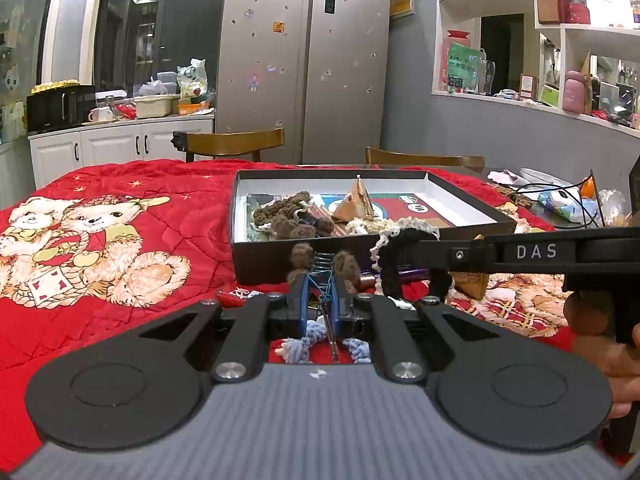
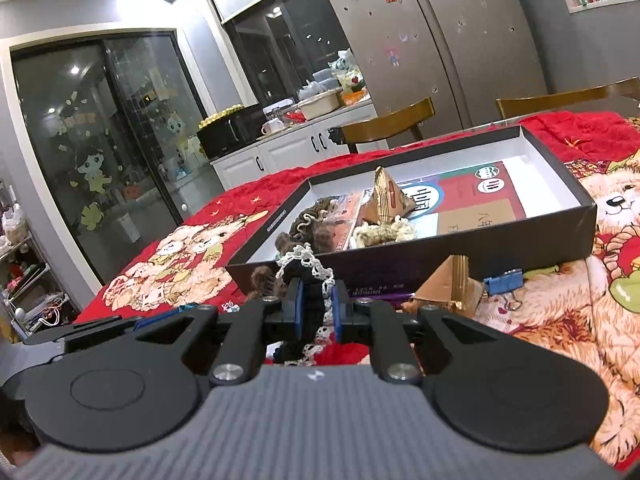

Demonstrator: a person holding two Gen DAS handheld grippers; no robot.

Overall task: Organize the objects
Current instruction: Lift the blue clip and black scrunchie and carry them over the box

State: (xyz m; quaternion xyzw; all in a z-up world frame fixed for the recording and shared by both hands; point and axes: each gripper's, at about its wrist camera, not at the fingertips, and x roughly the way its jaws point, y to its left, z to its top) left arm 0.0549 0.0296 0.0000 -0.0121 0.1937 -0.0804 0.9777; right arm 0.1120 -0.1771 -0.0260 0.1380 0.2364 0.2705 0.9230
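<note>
While both grippers are raised just in front of a shallow black box (image 1: 372,256), each is clenched on a small item, apparently so it can be carried over the near wall and dropped inside. A blue wire clip with brown pom-poms (image 1: 325,276) is pinched by the left gripper (image 1: 323,300). A black scrunchie edged in white lace (image 2: 310,280) is pinched by the right gripper (image 2: 316,308).

Brown yarn pieces (image 1: 286,216), a cream yarn piece and a golden pyramid packet (image 1: 356,204) are already gathered in the box. A second golden packet (image 2: 448,288) and a blue binder clip (image 2: 504,282) are left outside, beside the box, so the sorting is judged unfinished.

The table is covered by a red quilt printed with teddy bears (image 1: 92,236). Wooden chairs, a steel refrigerator (image 1: 304,52) and white cabinets are seen beyond.
</note>
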